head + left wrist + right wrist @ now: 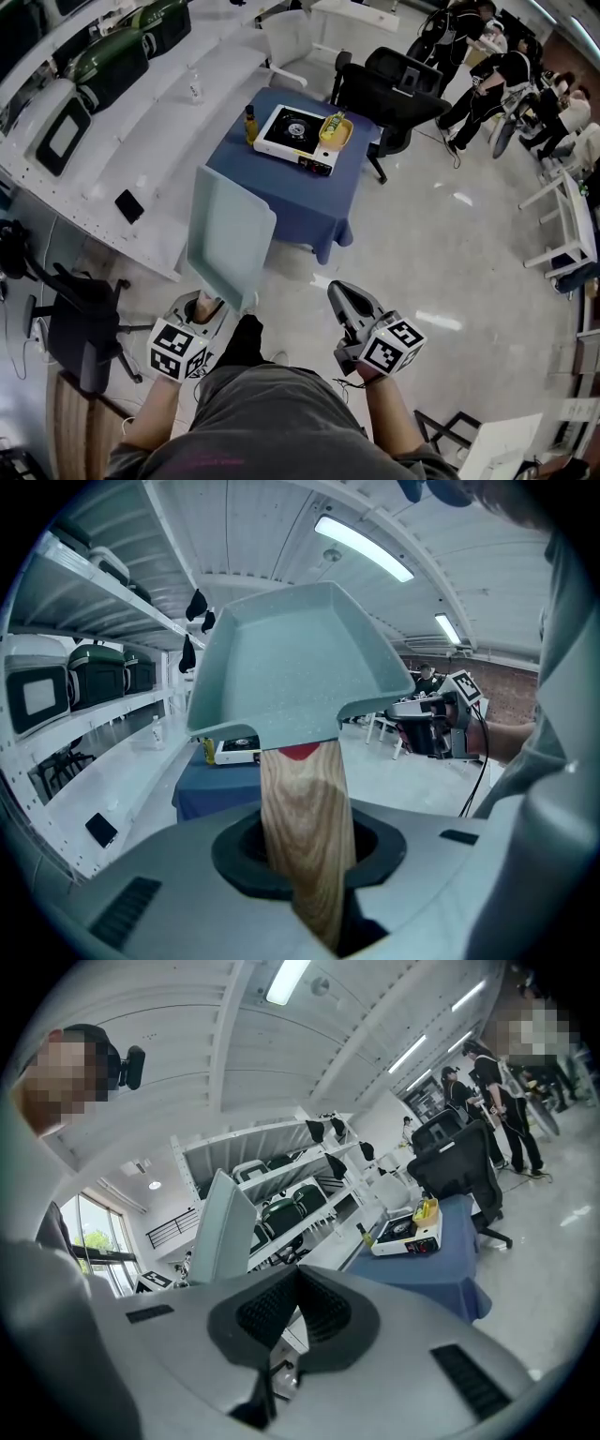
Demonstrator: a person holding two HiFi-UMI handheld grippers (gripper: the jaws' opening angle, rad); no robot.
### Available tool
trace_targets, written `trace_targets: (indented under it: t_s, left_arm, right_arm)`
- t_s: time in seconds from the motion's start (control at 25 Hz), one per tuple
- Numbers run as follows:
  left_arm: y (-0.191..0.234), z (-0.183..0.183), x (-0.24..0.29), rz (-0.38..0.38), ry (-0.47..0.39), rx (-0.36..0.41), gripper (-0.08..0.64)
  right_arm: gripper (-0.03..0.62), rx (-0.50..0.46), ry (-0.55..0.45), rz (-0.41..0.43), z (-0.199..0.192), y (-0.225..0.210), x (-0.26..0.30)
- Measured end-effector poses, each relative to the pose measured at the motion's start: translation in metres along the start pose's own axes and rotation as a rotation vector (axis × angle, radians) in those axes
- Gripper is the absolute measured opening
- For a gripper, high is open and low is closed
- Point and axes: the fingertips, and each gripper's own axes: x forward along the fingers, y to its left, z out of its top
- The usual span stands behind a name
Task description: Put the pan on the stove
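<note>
One step in hand: I judge I am carrying the pan [228,234] toward the stove [295,131]; it is not yet set down.
Pan's place: in the air, well short of the table [281,202], tilted with its far rim high, at about 12 o'clock from my left tongs [208,306].
Left tongs: clamped on the pan's wooden handle [305,827], jaws only as far apart as the handle is wide.
Right tongs [345,298]: jaws together, nothing between them, touching nothing, at 3 o'clock of the left pair.
Stove: on the blue-draped table at 12 o'clock ahead, well apart from me.
Watch: a yellow dish [335,129] sits at the stove's 3 o'clock edge, and a bottle [250,124] stands just beside its 9 o'clock side.
How I'd do it: hold the clamp firm, level the pan before lowering, centre it over the burner, and come in from 6 o'clock so I clear both.
</note>
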Motion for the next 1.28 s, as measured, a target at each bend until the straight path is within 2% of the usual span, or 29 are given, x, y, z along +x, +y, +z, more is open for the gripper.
trace_targets:
  t_s: [0.8,1.28]
  left_arm:
    - [0.136,0.036,0.096,-0.053,0.065,-0.025,0.086]
    - [0.224,0.073,0.146,-0.098,0.092,0.004,0.086]
  right_arm:
    - [0.003,0.052,0.055,-0.059,0.029,-0.071,0.144]
    - [0.003,0.074,0.070,-0.123,0.059,-0.095,0.235]
